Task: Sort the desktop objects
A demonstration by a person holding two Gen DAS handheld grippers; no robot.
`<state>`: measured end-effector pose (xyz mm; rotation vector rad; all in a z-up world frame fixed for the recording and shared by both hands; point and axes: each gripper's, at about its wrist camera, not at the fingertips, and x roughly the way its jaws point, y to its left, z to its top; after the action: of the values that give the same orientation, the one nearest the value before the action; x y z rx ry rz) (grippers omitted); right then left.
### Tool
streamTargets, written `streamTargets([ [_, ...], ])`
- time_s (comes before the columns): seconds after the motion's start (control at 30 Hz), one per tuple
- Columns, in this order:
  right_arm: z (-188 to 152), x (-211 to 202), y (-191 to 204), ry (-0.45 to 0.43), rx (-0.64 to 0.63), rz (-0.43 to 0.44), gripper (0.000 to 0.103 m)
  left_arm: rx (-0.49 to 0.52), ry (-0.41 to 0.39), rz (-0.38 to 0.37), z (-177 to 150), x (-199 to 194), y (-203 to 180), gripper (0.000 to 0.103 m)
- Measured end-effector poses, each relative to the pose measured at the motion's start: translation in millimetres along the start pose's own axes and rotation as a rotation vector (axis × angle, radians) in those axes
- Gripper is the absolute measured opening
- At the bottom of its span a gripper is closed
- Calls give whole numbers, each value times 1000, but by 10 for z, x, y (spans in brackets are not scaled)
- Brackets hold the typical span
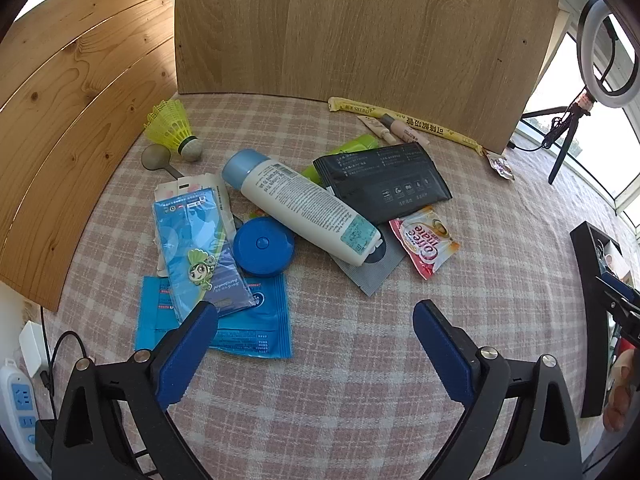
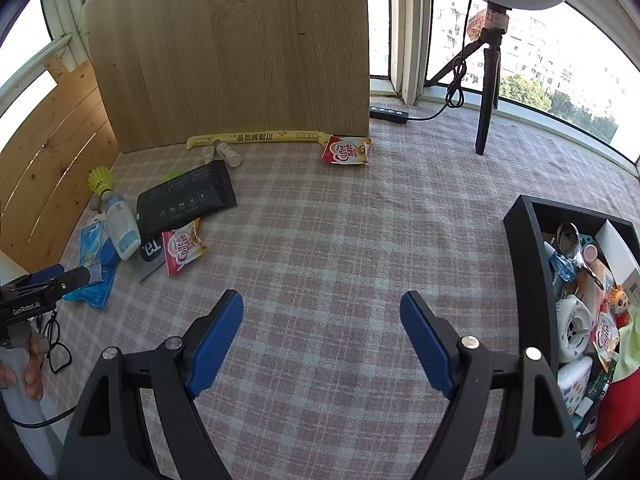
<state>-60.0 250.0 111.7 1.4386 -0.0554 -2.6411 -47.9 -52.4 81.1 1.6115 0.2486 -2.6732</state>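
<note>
Left gripper (image 1: 316, 320): jaws wide apart, nothing between them, hovering over the checked cloth (image 1: 360, 380) at the near edge of the pile. Right gripper (image 2: 322, 312): jaws wide apart, nothing held, above bare cloth between pile and box.

Pile, left side of the cloth: white bottle (image 1: 304, 208) lies on its side, blue cap pointing far-left, its base resting on a grey sachet (image 1: 376, 268). Black pouch (image 1: 384, 184) just right of the bottle, overlapping a green item (image 1: 352, 148). Round blue case (image 1: 262, 246) touches the bottle's near side. Blue packets (image 1: 200, 248) stacked left of the case. Coffee sachet (image 1: 424, 240) near-right of the pouch. Shuttlecock (image 1: 172, 126) far left, spoon (image 1: 156, 158) beside it.

Yellow stick pack (image 2: 256, 137) lies along the board (image 2: 232, 52); a second coffee sachet (image 2: 346, 151) at its right end.

Black box (image 2: 528, 248), right edge, is full of mixed items
</note>
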Motion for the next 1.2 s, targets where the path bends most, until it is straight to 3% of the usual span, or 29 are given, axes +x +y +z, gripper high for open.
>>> streamTargets([
  [0.2, 461, 216, 297, 13, -32, 58, 68, -18, 1, -58, 450, 78, -137, 90],
  [0.5, 912, 820, 609, 112, -74, 186, 63, -80, 104, -108, 866, 585, -220, 81],
  [0.63, 1029, 1116, 701, 166, -74, 239, 63, -150, 158, -143, 948, 781, -122, 81],
  [1.03, 1206, 1695, 858, 238, -103, 326, 63, -120, 215, -123, 1098, 1039, -194, 80],
  [1.2, 1206, 1807, 956, 261, -146, 350, 63, -150, 249, -161, 1081, 1149, -163, 77],
])
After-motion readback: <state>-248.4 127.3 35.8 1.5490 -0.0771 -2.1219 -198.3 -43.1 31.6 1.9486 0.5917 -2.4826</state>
